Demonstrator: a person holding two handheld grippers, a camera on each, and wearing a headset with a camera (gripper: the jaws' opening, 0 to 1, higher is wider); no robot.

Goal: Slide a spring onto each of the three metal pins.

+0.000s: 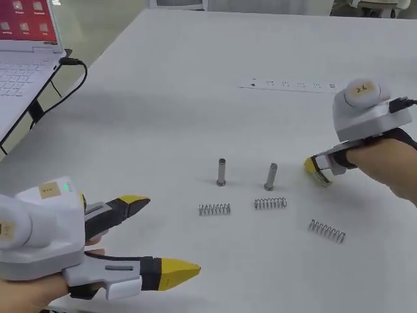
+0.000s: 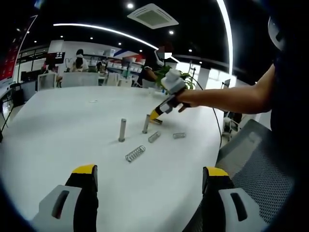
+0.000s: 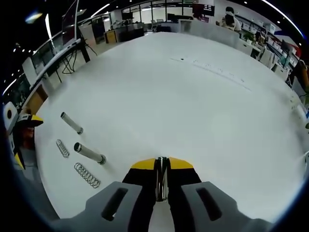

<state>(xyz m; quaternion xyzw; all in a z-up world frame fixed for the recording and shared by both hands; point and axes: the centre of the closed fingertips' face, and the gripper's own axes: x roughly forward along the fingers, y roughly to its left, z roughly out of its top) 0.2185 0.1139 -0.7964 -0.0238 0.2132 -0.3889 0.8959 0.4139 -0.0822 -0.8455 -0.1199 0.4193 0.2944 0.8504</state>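
Left gripper [image 1: 171, 235]: hovering low over the near edge of the white table [image 1: 169, 98], with its yellow-tipped jaws spread wide and gripping nothing.
Right gripper [image 1: 317, 173]: reaching in from the right with its tips down close to the tabletop. The jaws are clenching a metal pin [image 3: 161, 178], which is running lengthwise between the tips in the right gripper view.
Left standing pin [image 1: 221, 172]: standing upright near the middle of the table, well ahead of the left gripper.
Right standing pin [image 1: 271, 177]: standing upright near the first one, between it and the right gripper's tips.
Left spring [image 1: 214, 208]: lying on its side just in front of the left standing pin, on the person's side.
Middle spring [image 1: 270, 203]: lying on its side just in front of the right standing pin.
Right spring [image 1: 326, 230]: lying at a slant apart from the other two, nearer the person than the right gripper.
Laptop [image 1: 26, 59]: sitting open at the far left, with a black cable [image 1: 73, 63] plugging into its side.
Far strip [image 1: 287, 85]: showing as a pale row of small marks set in the table, possibly a flush socket panel, though it is too faint to be sure.
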